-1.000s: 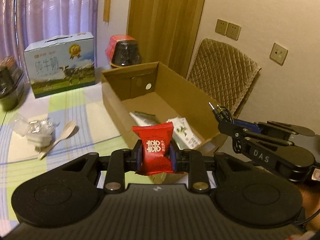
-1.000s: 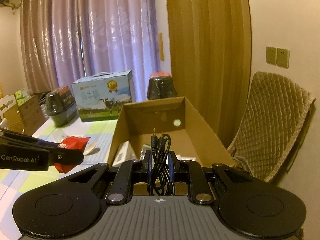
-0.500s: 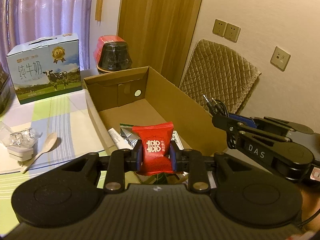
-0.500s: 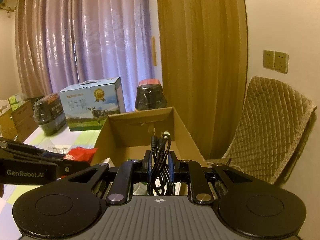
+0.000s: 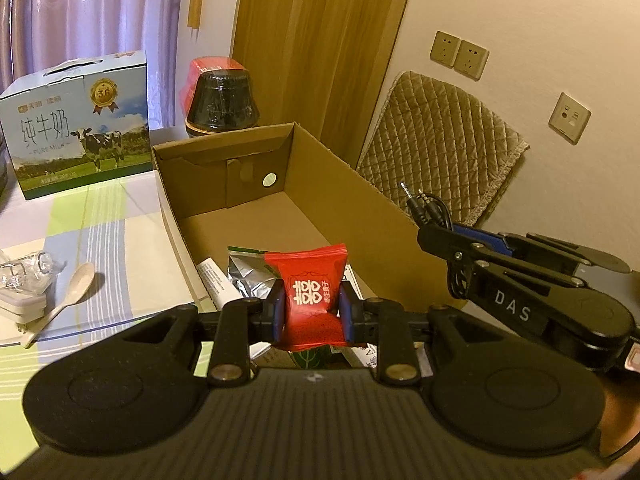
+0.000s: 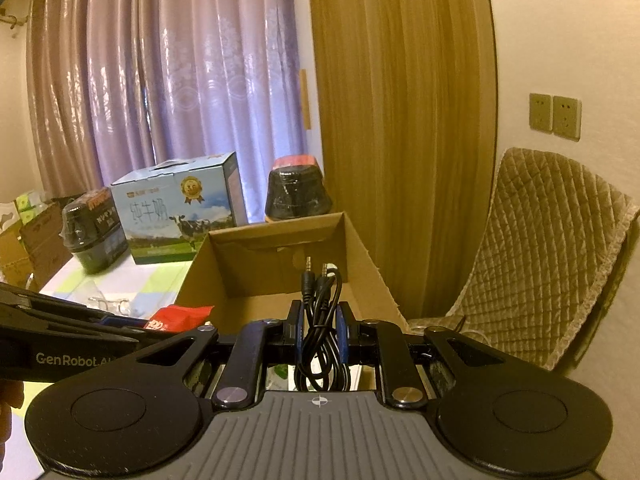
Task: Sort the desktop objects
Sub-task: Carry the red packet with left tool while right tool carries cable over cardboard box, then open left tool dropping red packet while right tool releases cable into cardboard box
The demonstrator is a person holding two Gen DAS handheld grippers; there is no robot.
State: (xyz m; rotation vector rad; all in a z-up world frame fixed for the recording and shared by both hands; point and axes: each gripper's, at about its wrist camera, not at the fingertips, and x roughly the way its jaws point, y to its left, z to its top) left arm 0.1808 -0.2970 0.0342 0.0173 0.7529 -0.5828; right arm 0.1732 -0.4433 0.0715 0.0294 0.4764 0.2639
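Observation:
My left gripper (image 5: pixel 313 312) is shut on a red candy packet (image 5: pixel 310 280) with white characters, held above the near end of an open cardboard box (image 5: pixel 340 184). The box holds a silver foil pouch (image 5: pixel 248 280) and a white tube (image 5: pixel 214 280). My right gripper (image 6: pixel 319 330) is shut on a coiled black audio cable (image 6: pixel 320 320) with its two jack plugs pointing up, over the box's near right side. From the left wrist view the right gripper (image 5: pixel 436 236) and cable (image 5: pixel 430 208) hang beside the box's right wall.
On the checked tablecloth left of the box lie a pale spoon (image 5: pixel 68 292) and a white charger under clear wrap (image 5: pixel 24 284). A milk carton box (image 5: pixel 76 128) and a black-wrapped tub (image 5: pixel 220 100) stand behind. A quilted chair (image 5: pixel 440 148) stands at the right.
Both grippers have moved forward and rightward over the box, still holding the packet and the cable. The box now fills more of both views.

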